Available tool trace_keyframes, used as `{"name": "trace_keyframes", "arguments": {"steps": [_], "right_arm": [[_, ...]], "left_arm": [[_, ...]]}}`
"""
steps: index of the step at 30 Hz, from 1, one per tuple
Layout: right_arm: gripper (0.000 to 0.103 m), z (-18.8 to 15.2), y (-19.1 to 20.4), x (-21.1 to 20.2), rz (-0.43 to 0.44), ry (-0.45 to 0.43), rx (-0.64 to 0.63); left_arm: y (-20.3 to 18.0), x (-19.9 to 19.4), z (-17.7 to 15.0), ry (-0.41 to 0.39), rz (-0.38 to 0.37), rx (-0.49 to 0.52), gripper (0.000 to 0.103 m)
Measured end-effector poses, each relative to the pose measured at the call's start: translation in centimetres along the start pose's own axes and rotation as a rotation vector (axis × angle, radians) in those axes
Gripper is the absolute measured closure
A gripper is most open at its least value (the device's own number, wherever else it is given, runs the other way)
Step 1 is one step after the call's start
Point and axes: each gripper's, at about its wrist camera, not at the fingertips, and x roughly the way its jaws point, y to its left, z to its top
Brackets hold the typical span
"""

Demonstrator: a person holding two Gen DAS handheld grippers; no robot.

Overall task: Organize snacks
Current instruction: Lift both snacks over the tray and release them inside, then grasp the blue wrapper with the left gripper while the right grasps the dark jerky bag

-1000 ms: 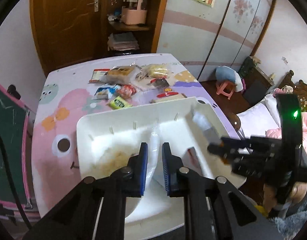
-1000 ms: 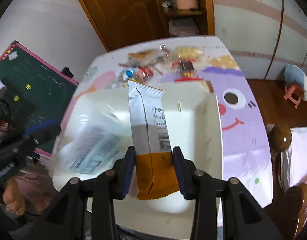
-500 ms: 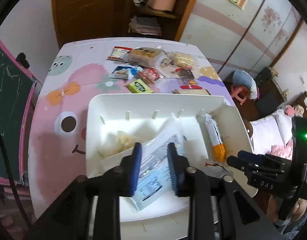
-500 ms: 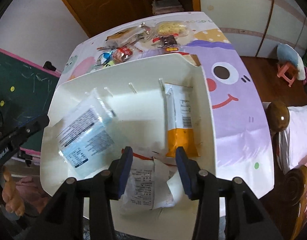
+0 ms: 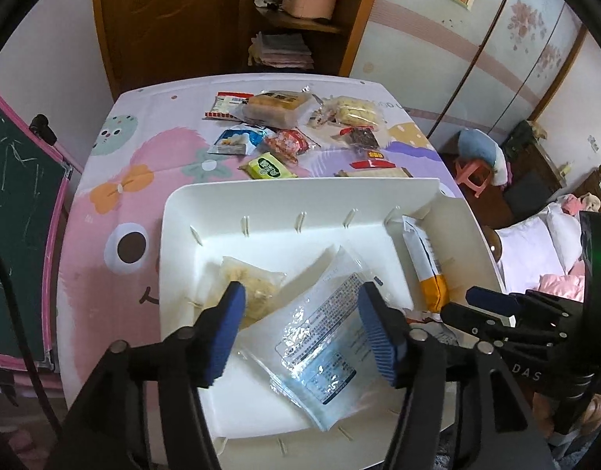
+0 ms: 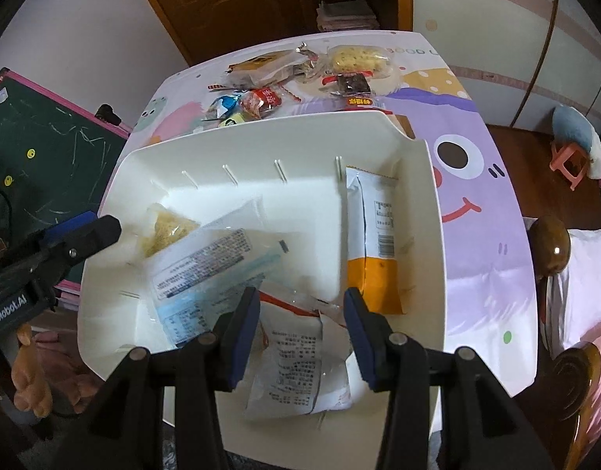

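A white bin (image 5: 300, 186) (image 6: 261, 129) sits on the cartoon tablecloth, near the table's front edge. My left gripper (image 5: 302, 333) hangs over it, its jaws opening. A clear-and-blue packet (image 5: 320, 352) (image 6: 206, 270) lies loose beneath them, untouched by the pads. Beside it rests a yellowish snack bag (image 5: 249, 286) (image 6: 167, 231). An orange-and-white packet (image 5: 425, 266) (image 6: 374, 243) lies in the narrow right compartment. My right gripper (image 6: 302, 329) is open above a white printed packet (image 6: 296, 364) and is not touching it. Each gripper also shows in the other's view, the right gripper (image 5: 496, 301) and the left gripper (image 6: 81, 235).
Several loose snacks (image 5: 280, 133) (image 6: 300, 74) lie at the far end of the table. A green chalkboard (image 5: 14, 203) (image 6: 46, 149) leans at the left. A bed (image 5: 535, 243), a pink stool (image 5: 476, 172) and a wooden bedpost knob (image 6: 551, 246) are on the right.
My left gripper spread its jaws and let the clear-and-blue packet drop into the bin. My right gripper let go of the orange-and-white packet, which now lies in the right compartment.
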Motion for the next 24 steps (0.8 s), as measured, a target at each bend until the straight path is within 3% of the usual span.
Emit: {"name": "trace_keyframes", "arguments": {"steps": [3,7,16,24], "right_arm": [[0.058,0.0,0.1,0.0,0.003,-0.003,-0.006],[0.058,0.1,0.4,0.0,0.004,-0.007,-0.015],[0.058,0.1,0.7,-0.1,0.012,-0.018,-0.03],[0.058,1.6,0.1,-1.3,0.016,-0.064,-0.03]], "left_arm": [[-0.1,0.0,0.0,-0.004,0.004,-0.002,0.032],[0.0,0.1,0.0,-0.002,0.003,-0.013,0.03],[0.3,0.2,0.0,-0.008,0.006,-0.01,0.029],[0.2,-1.1,1.8,-0.056,0.056,0.03,0.029]]}}
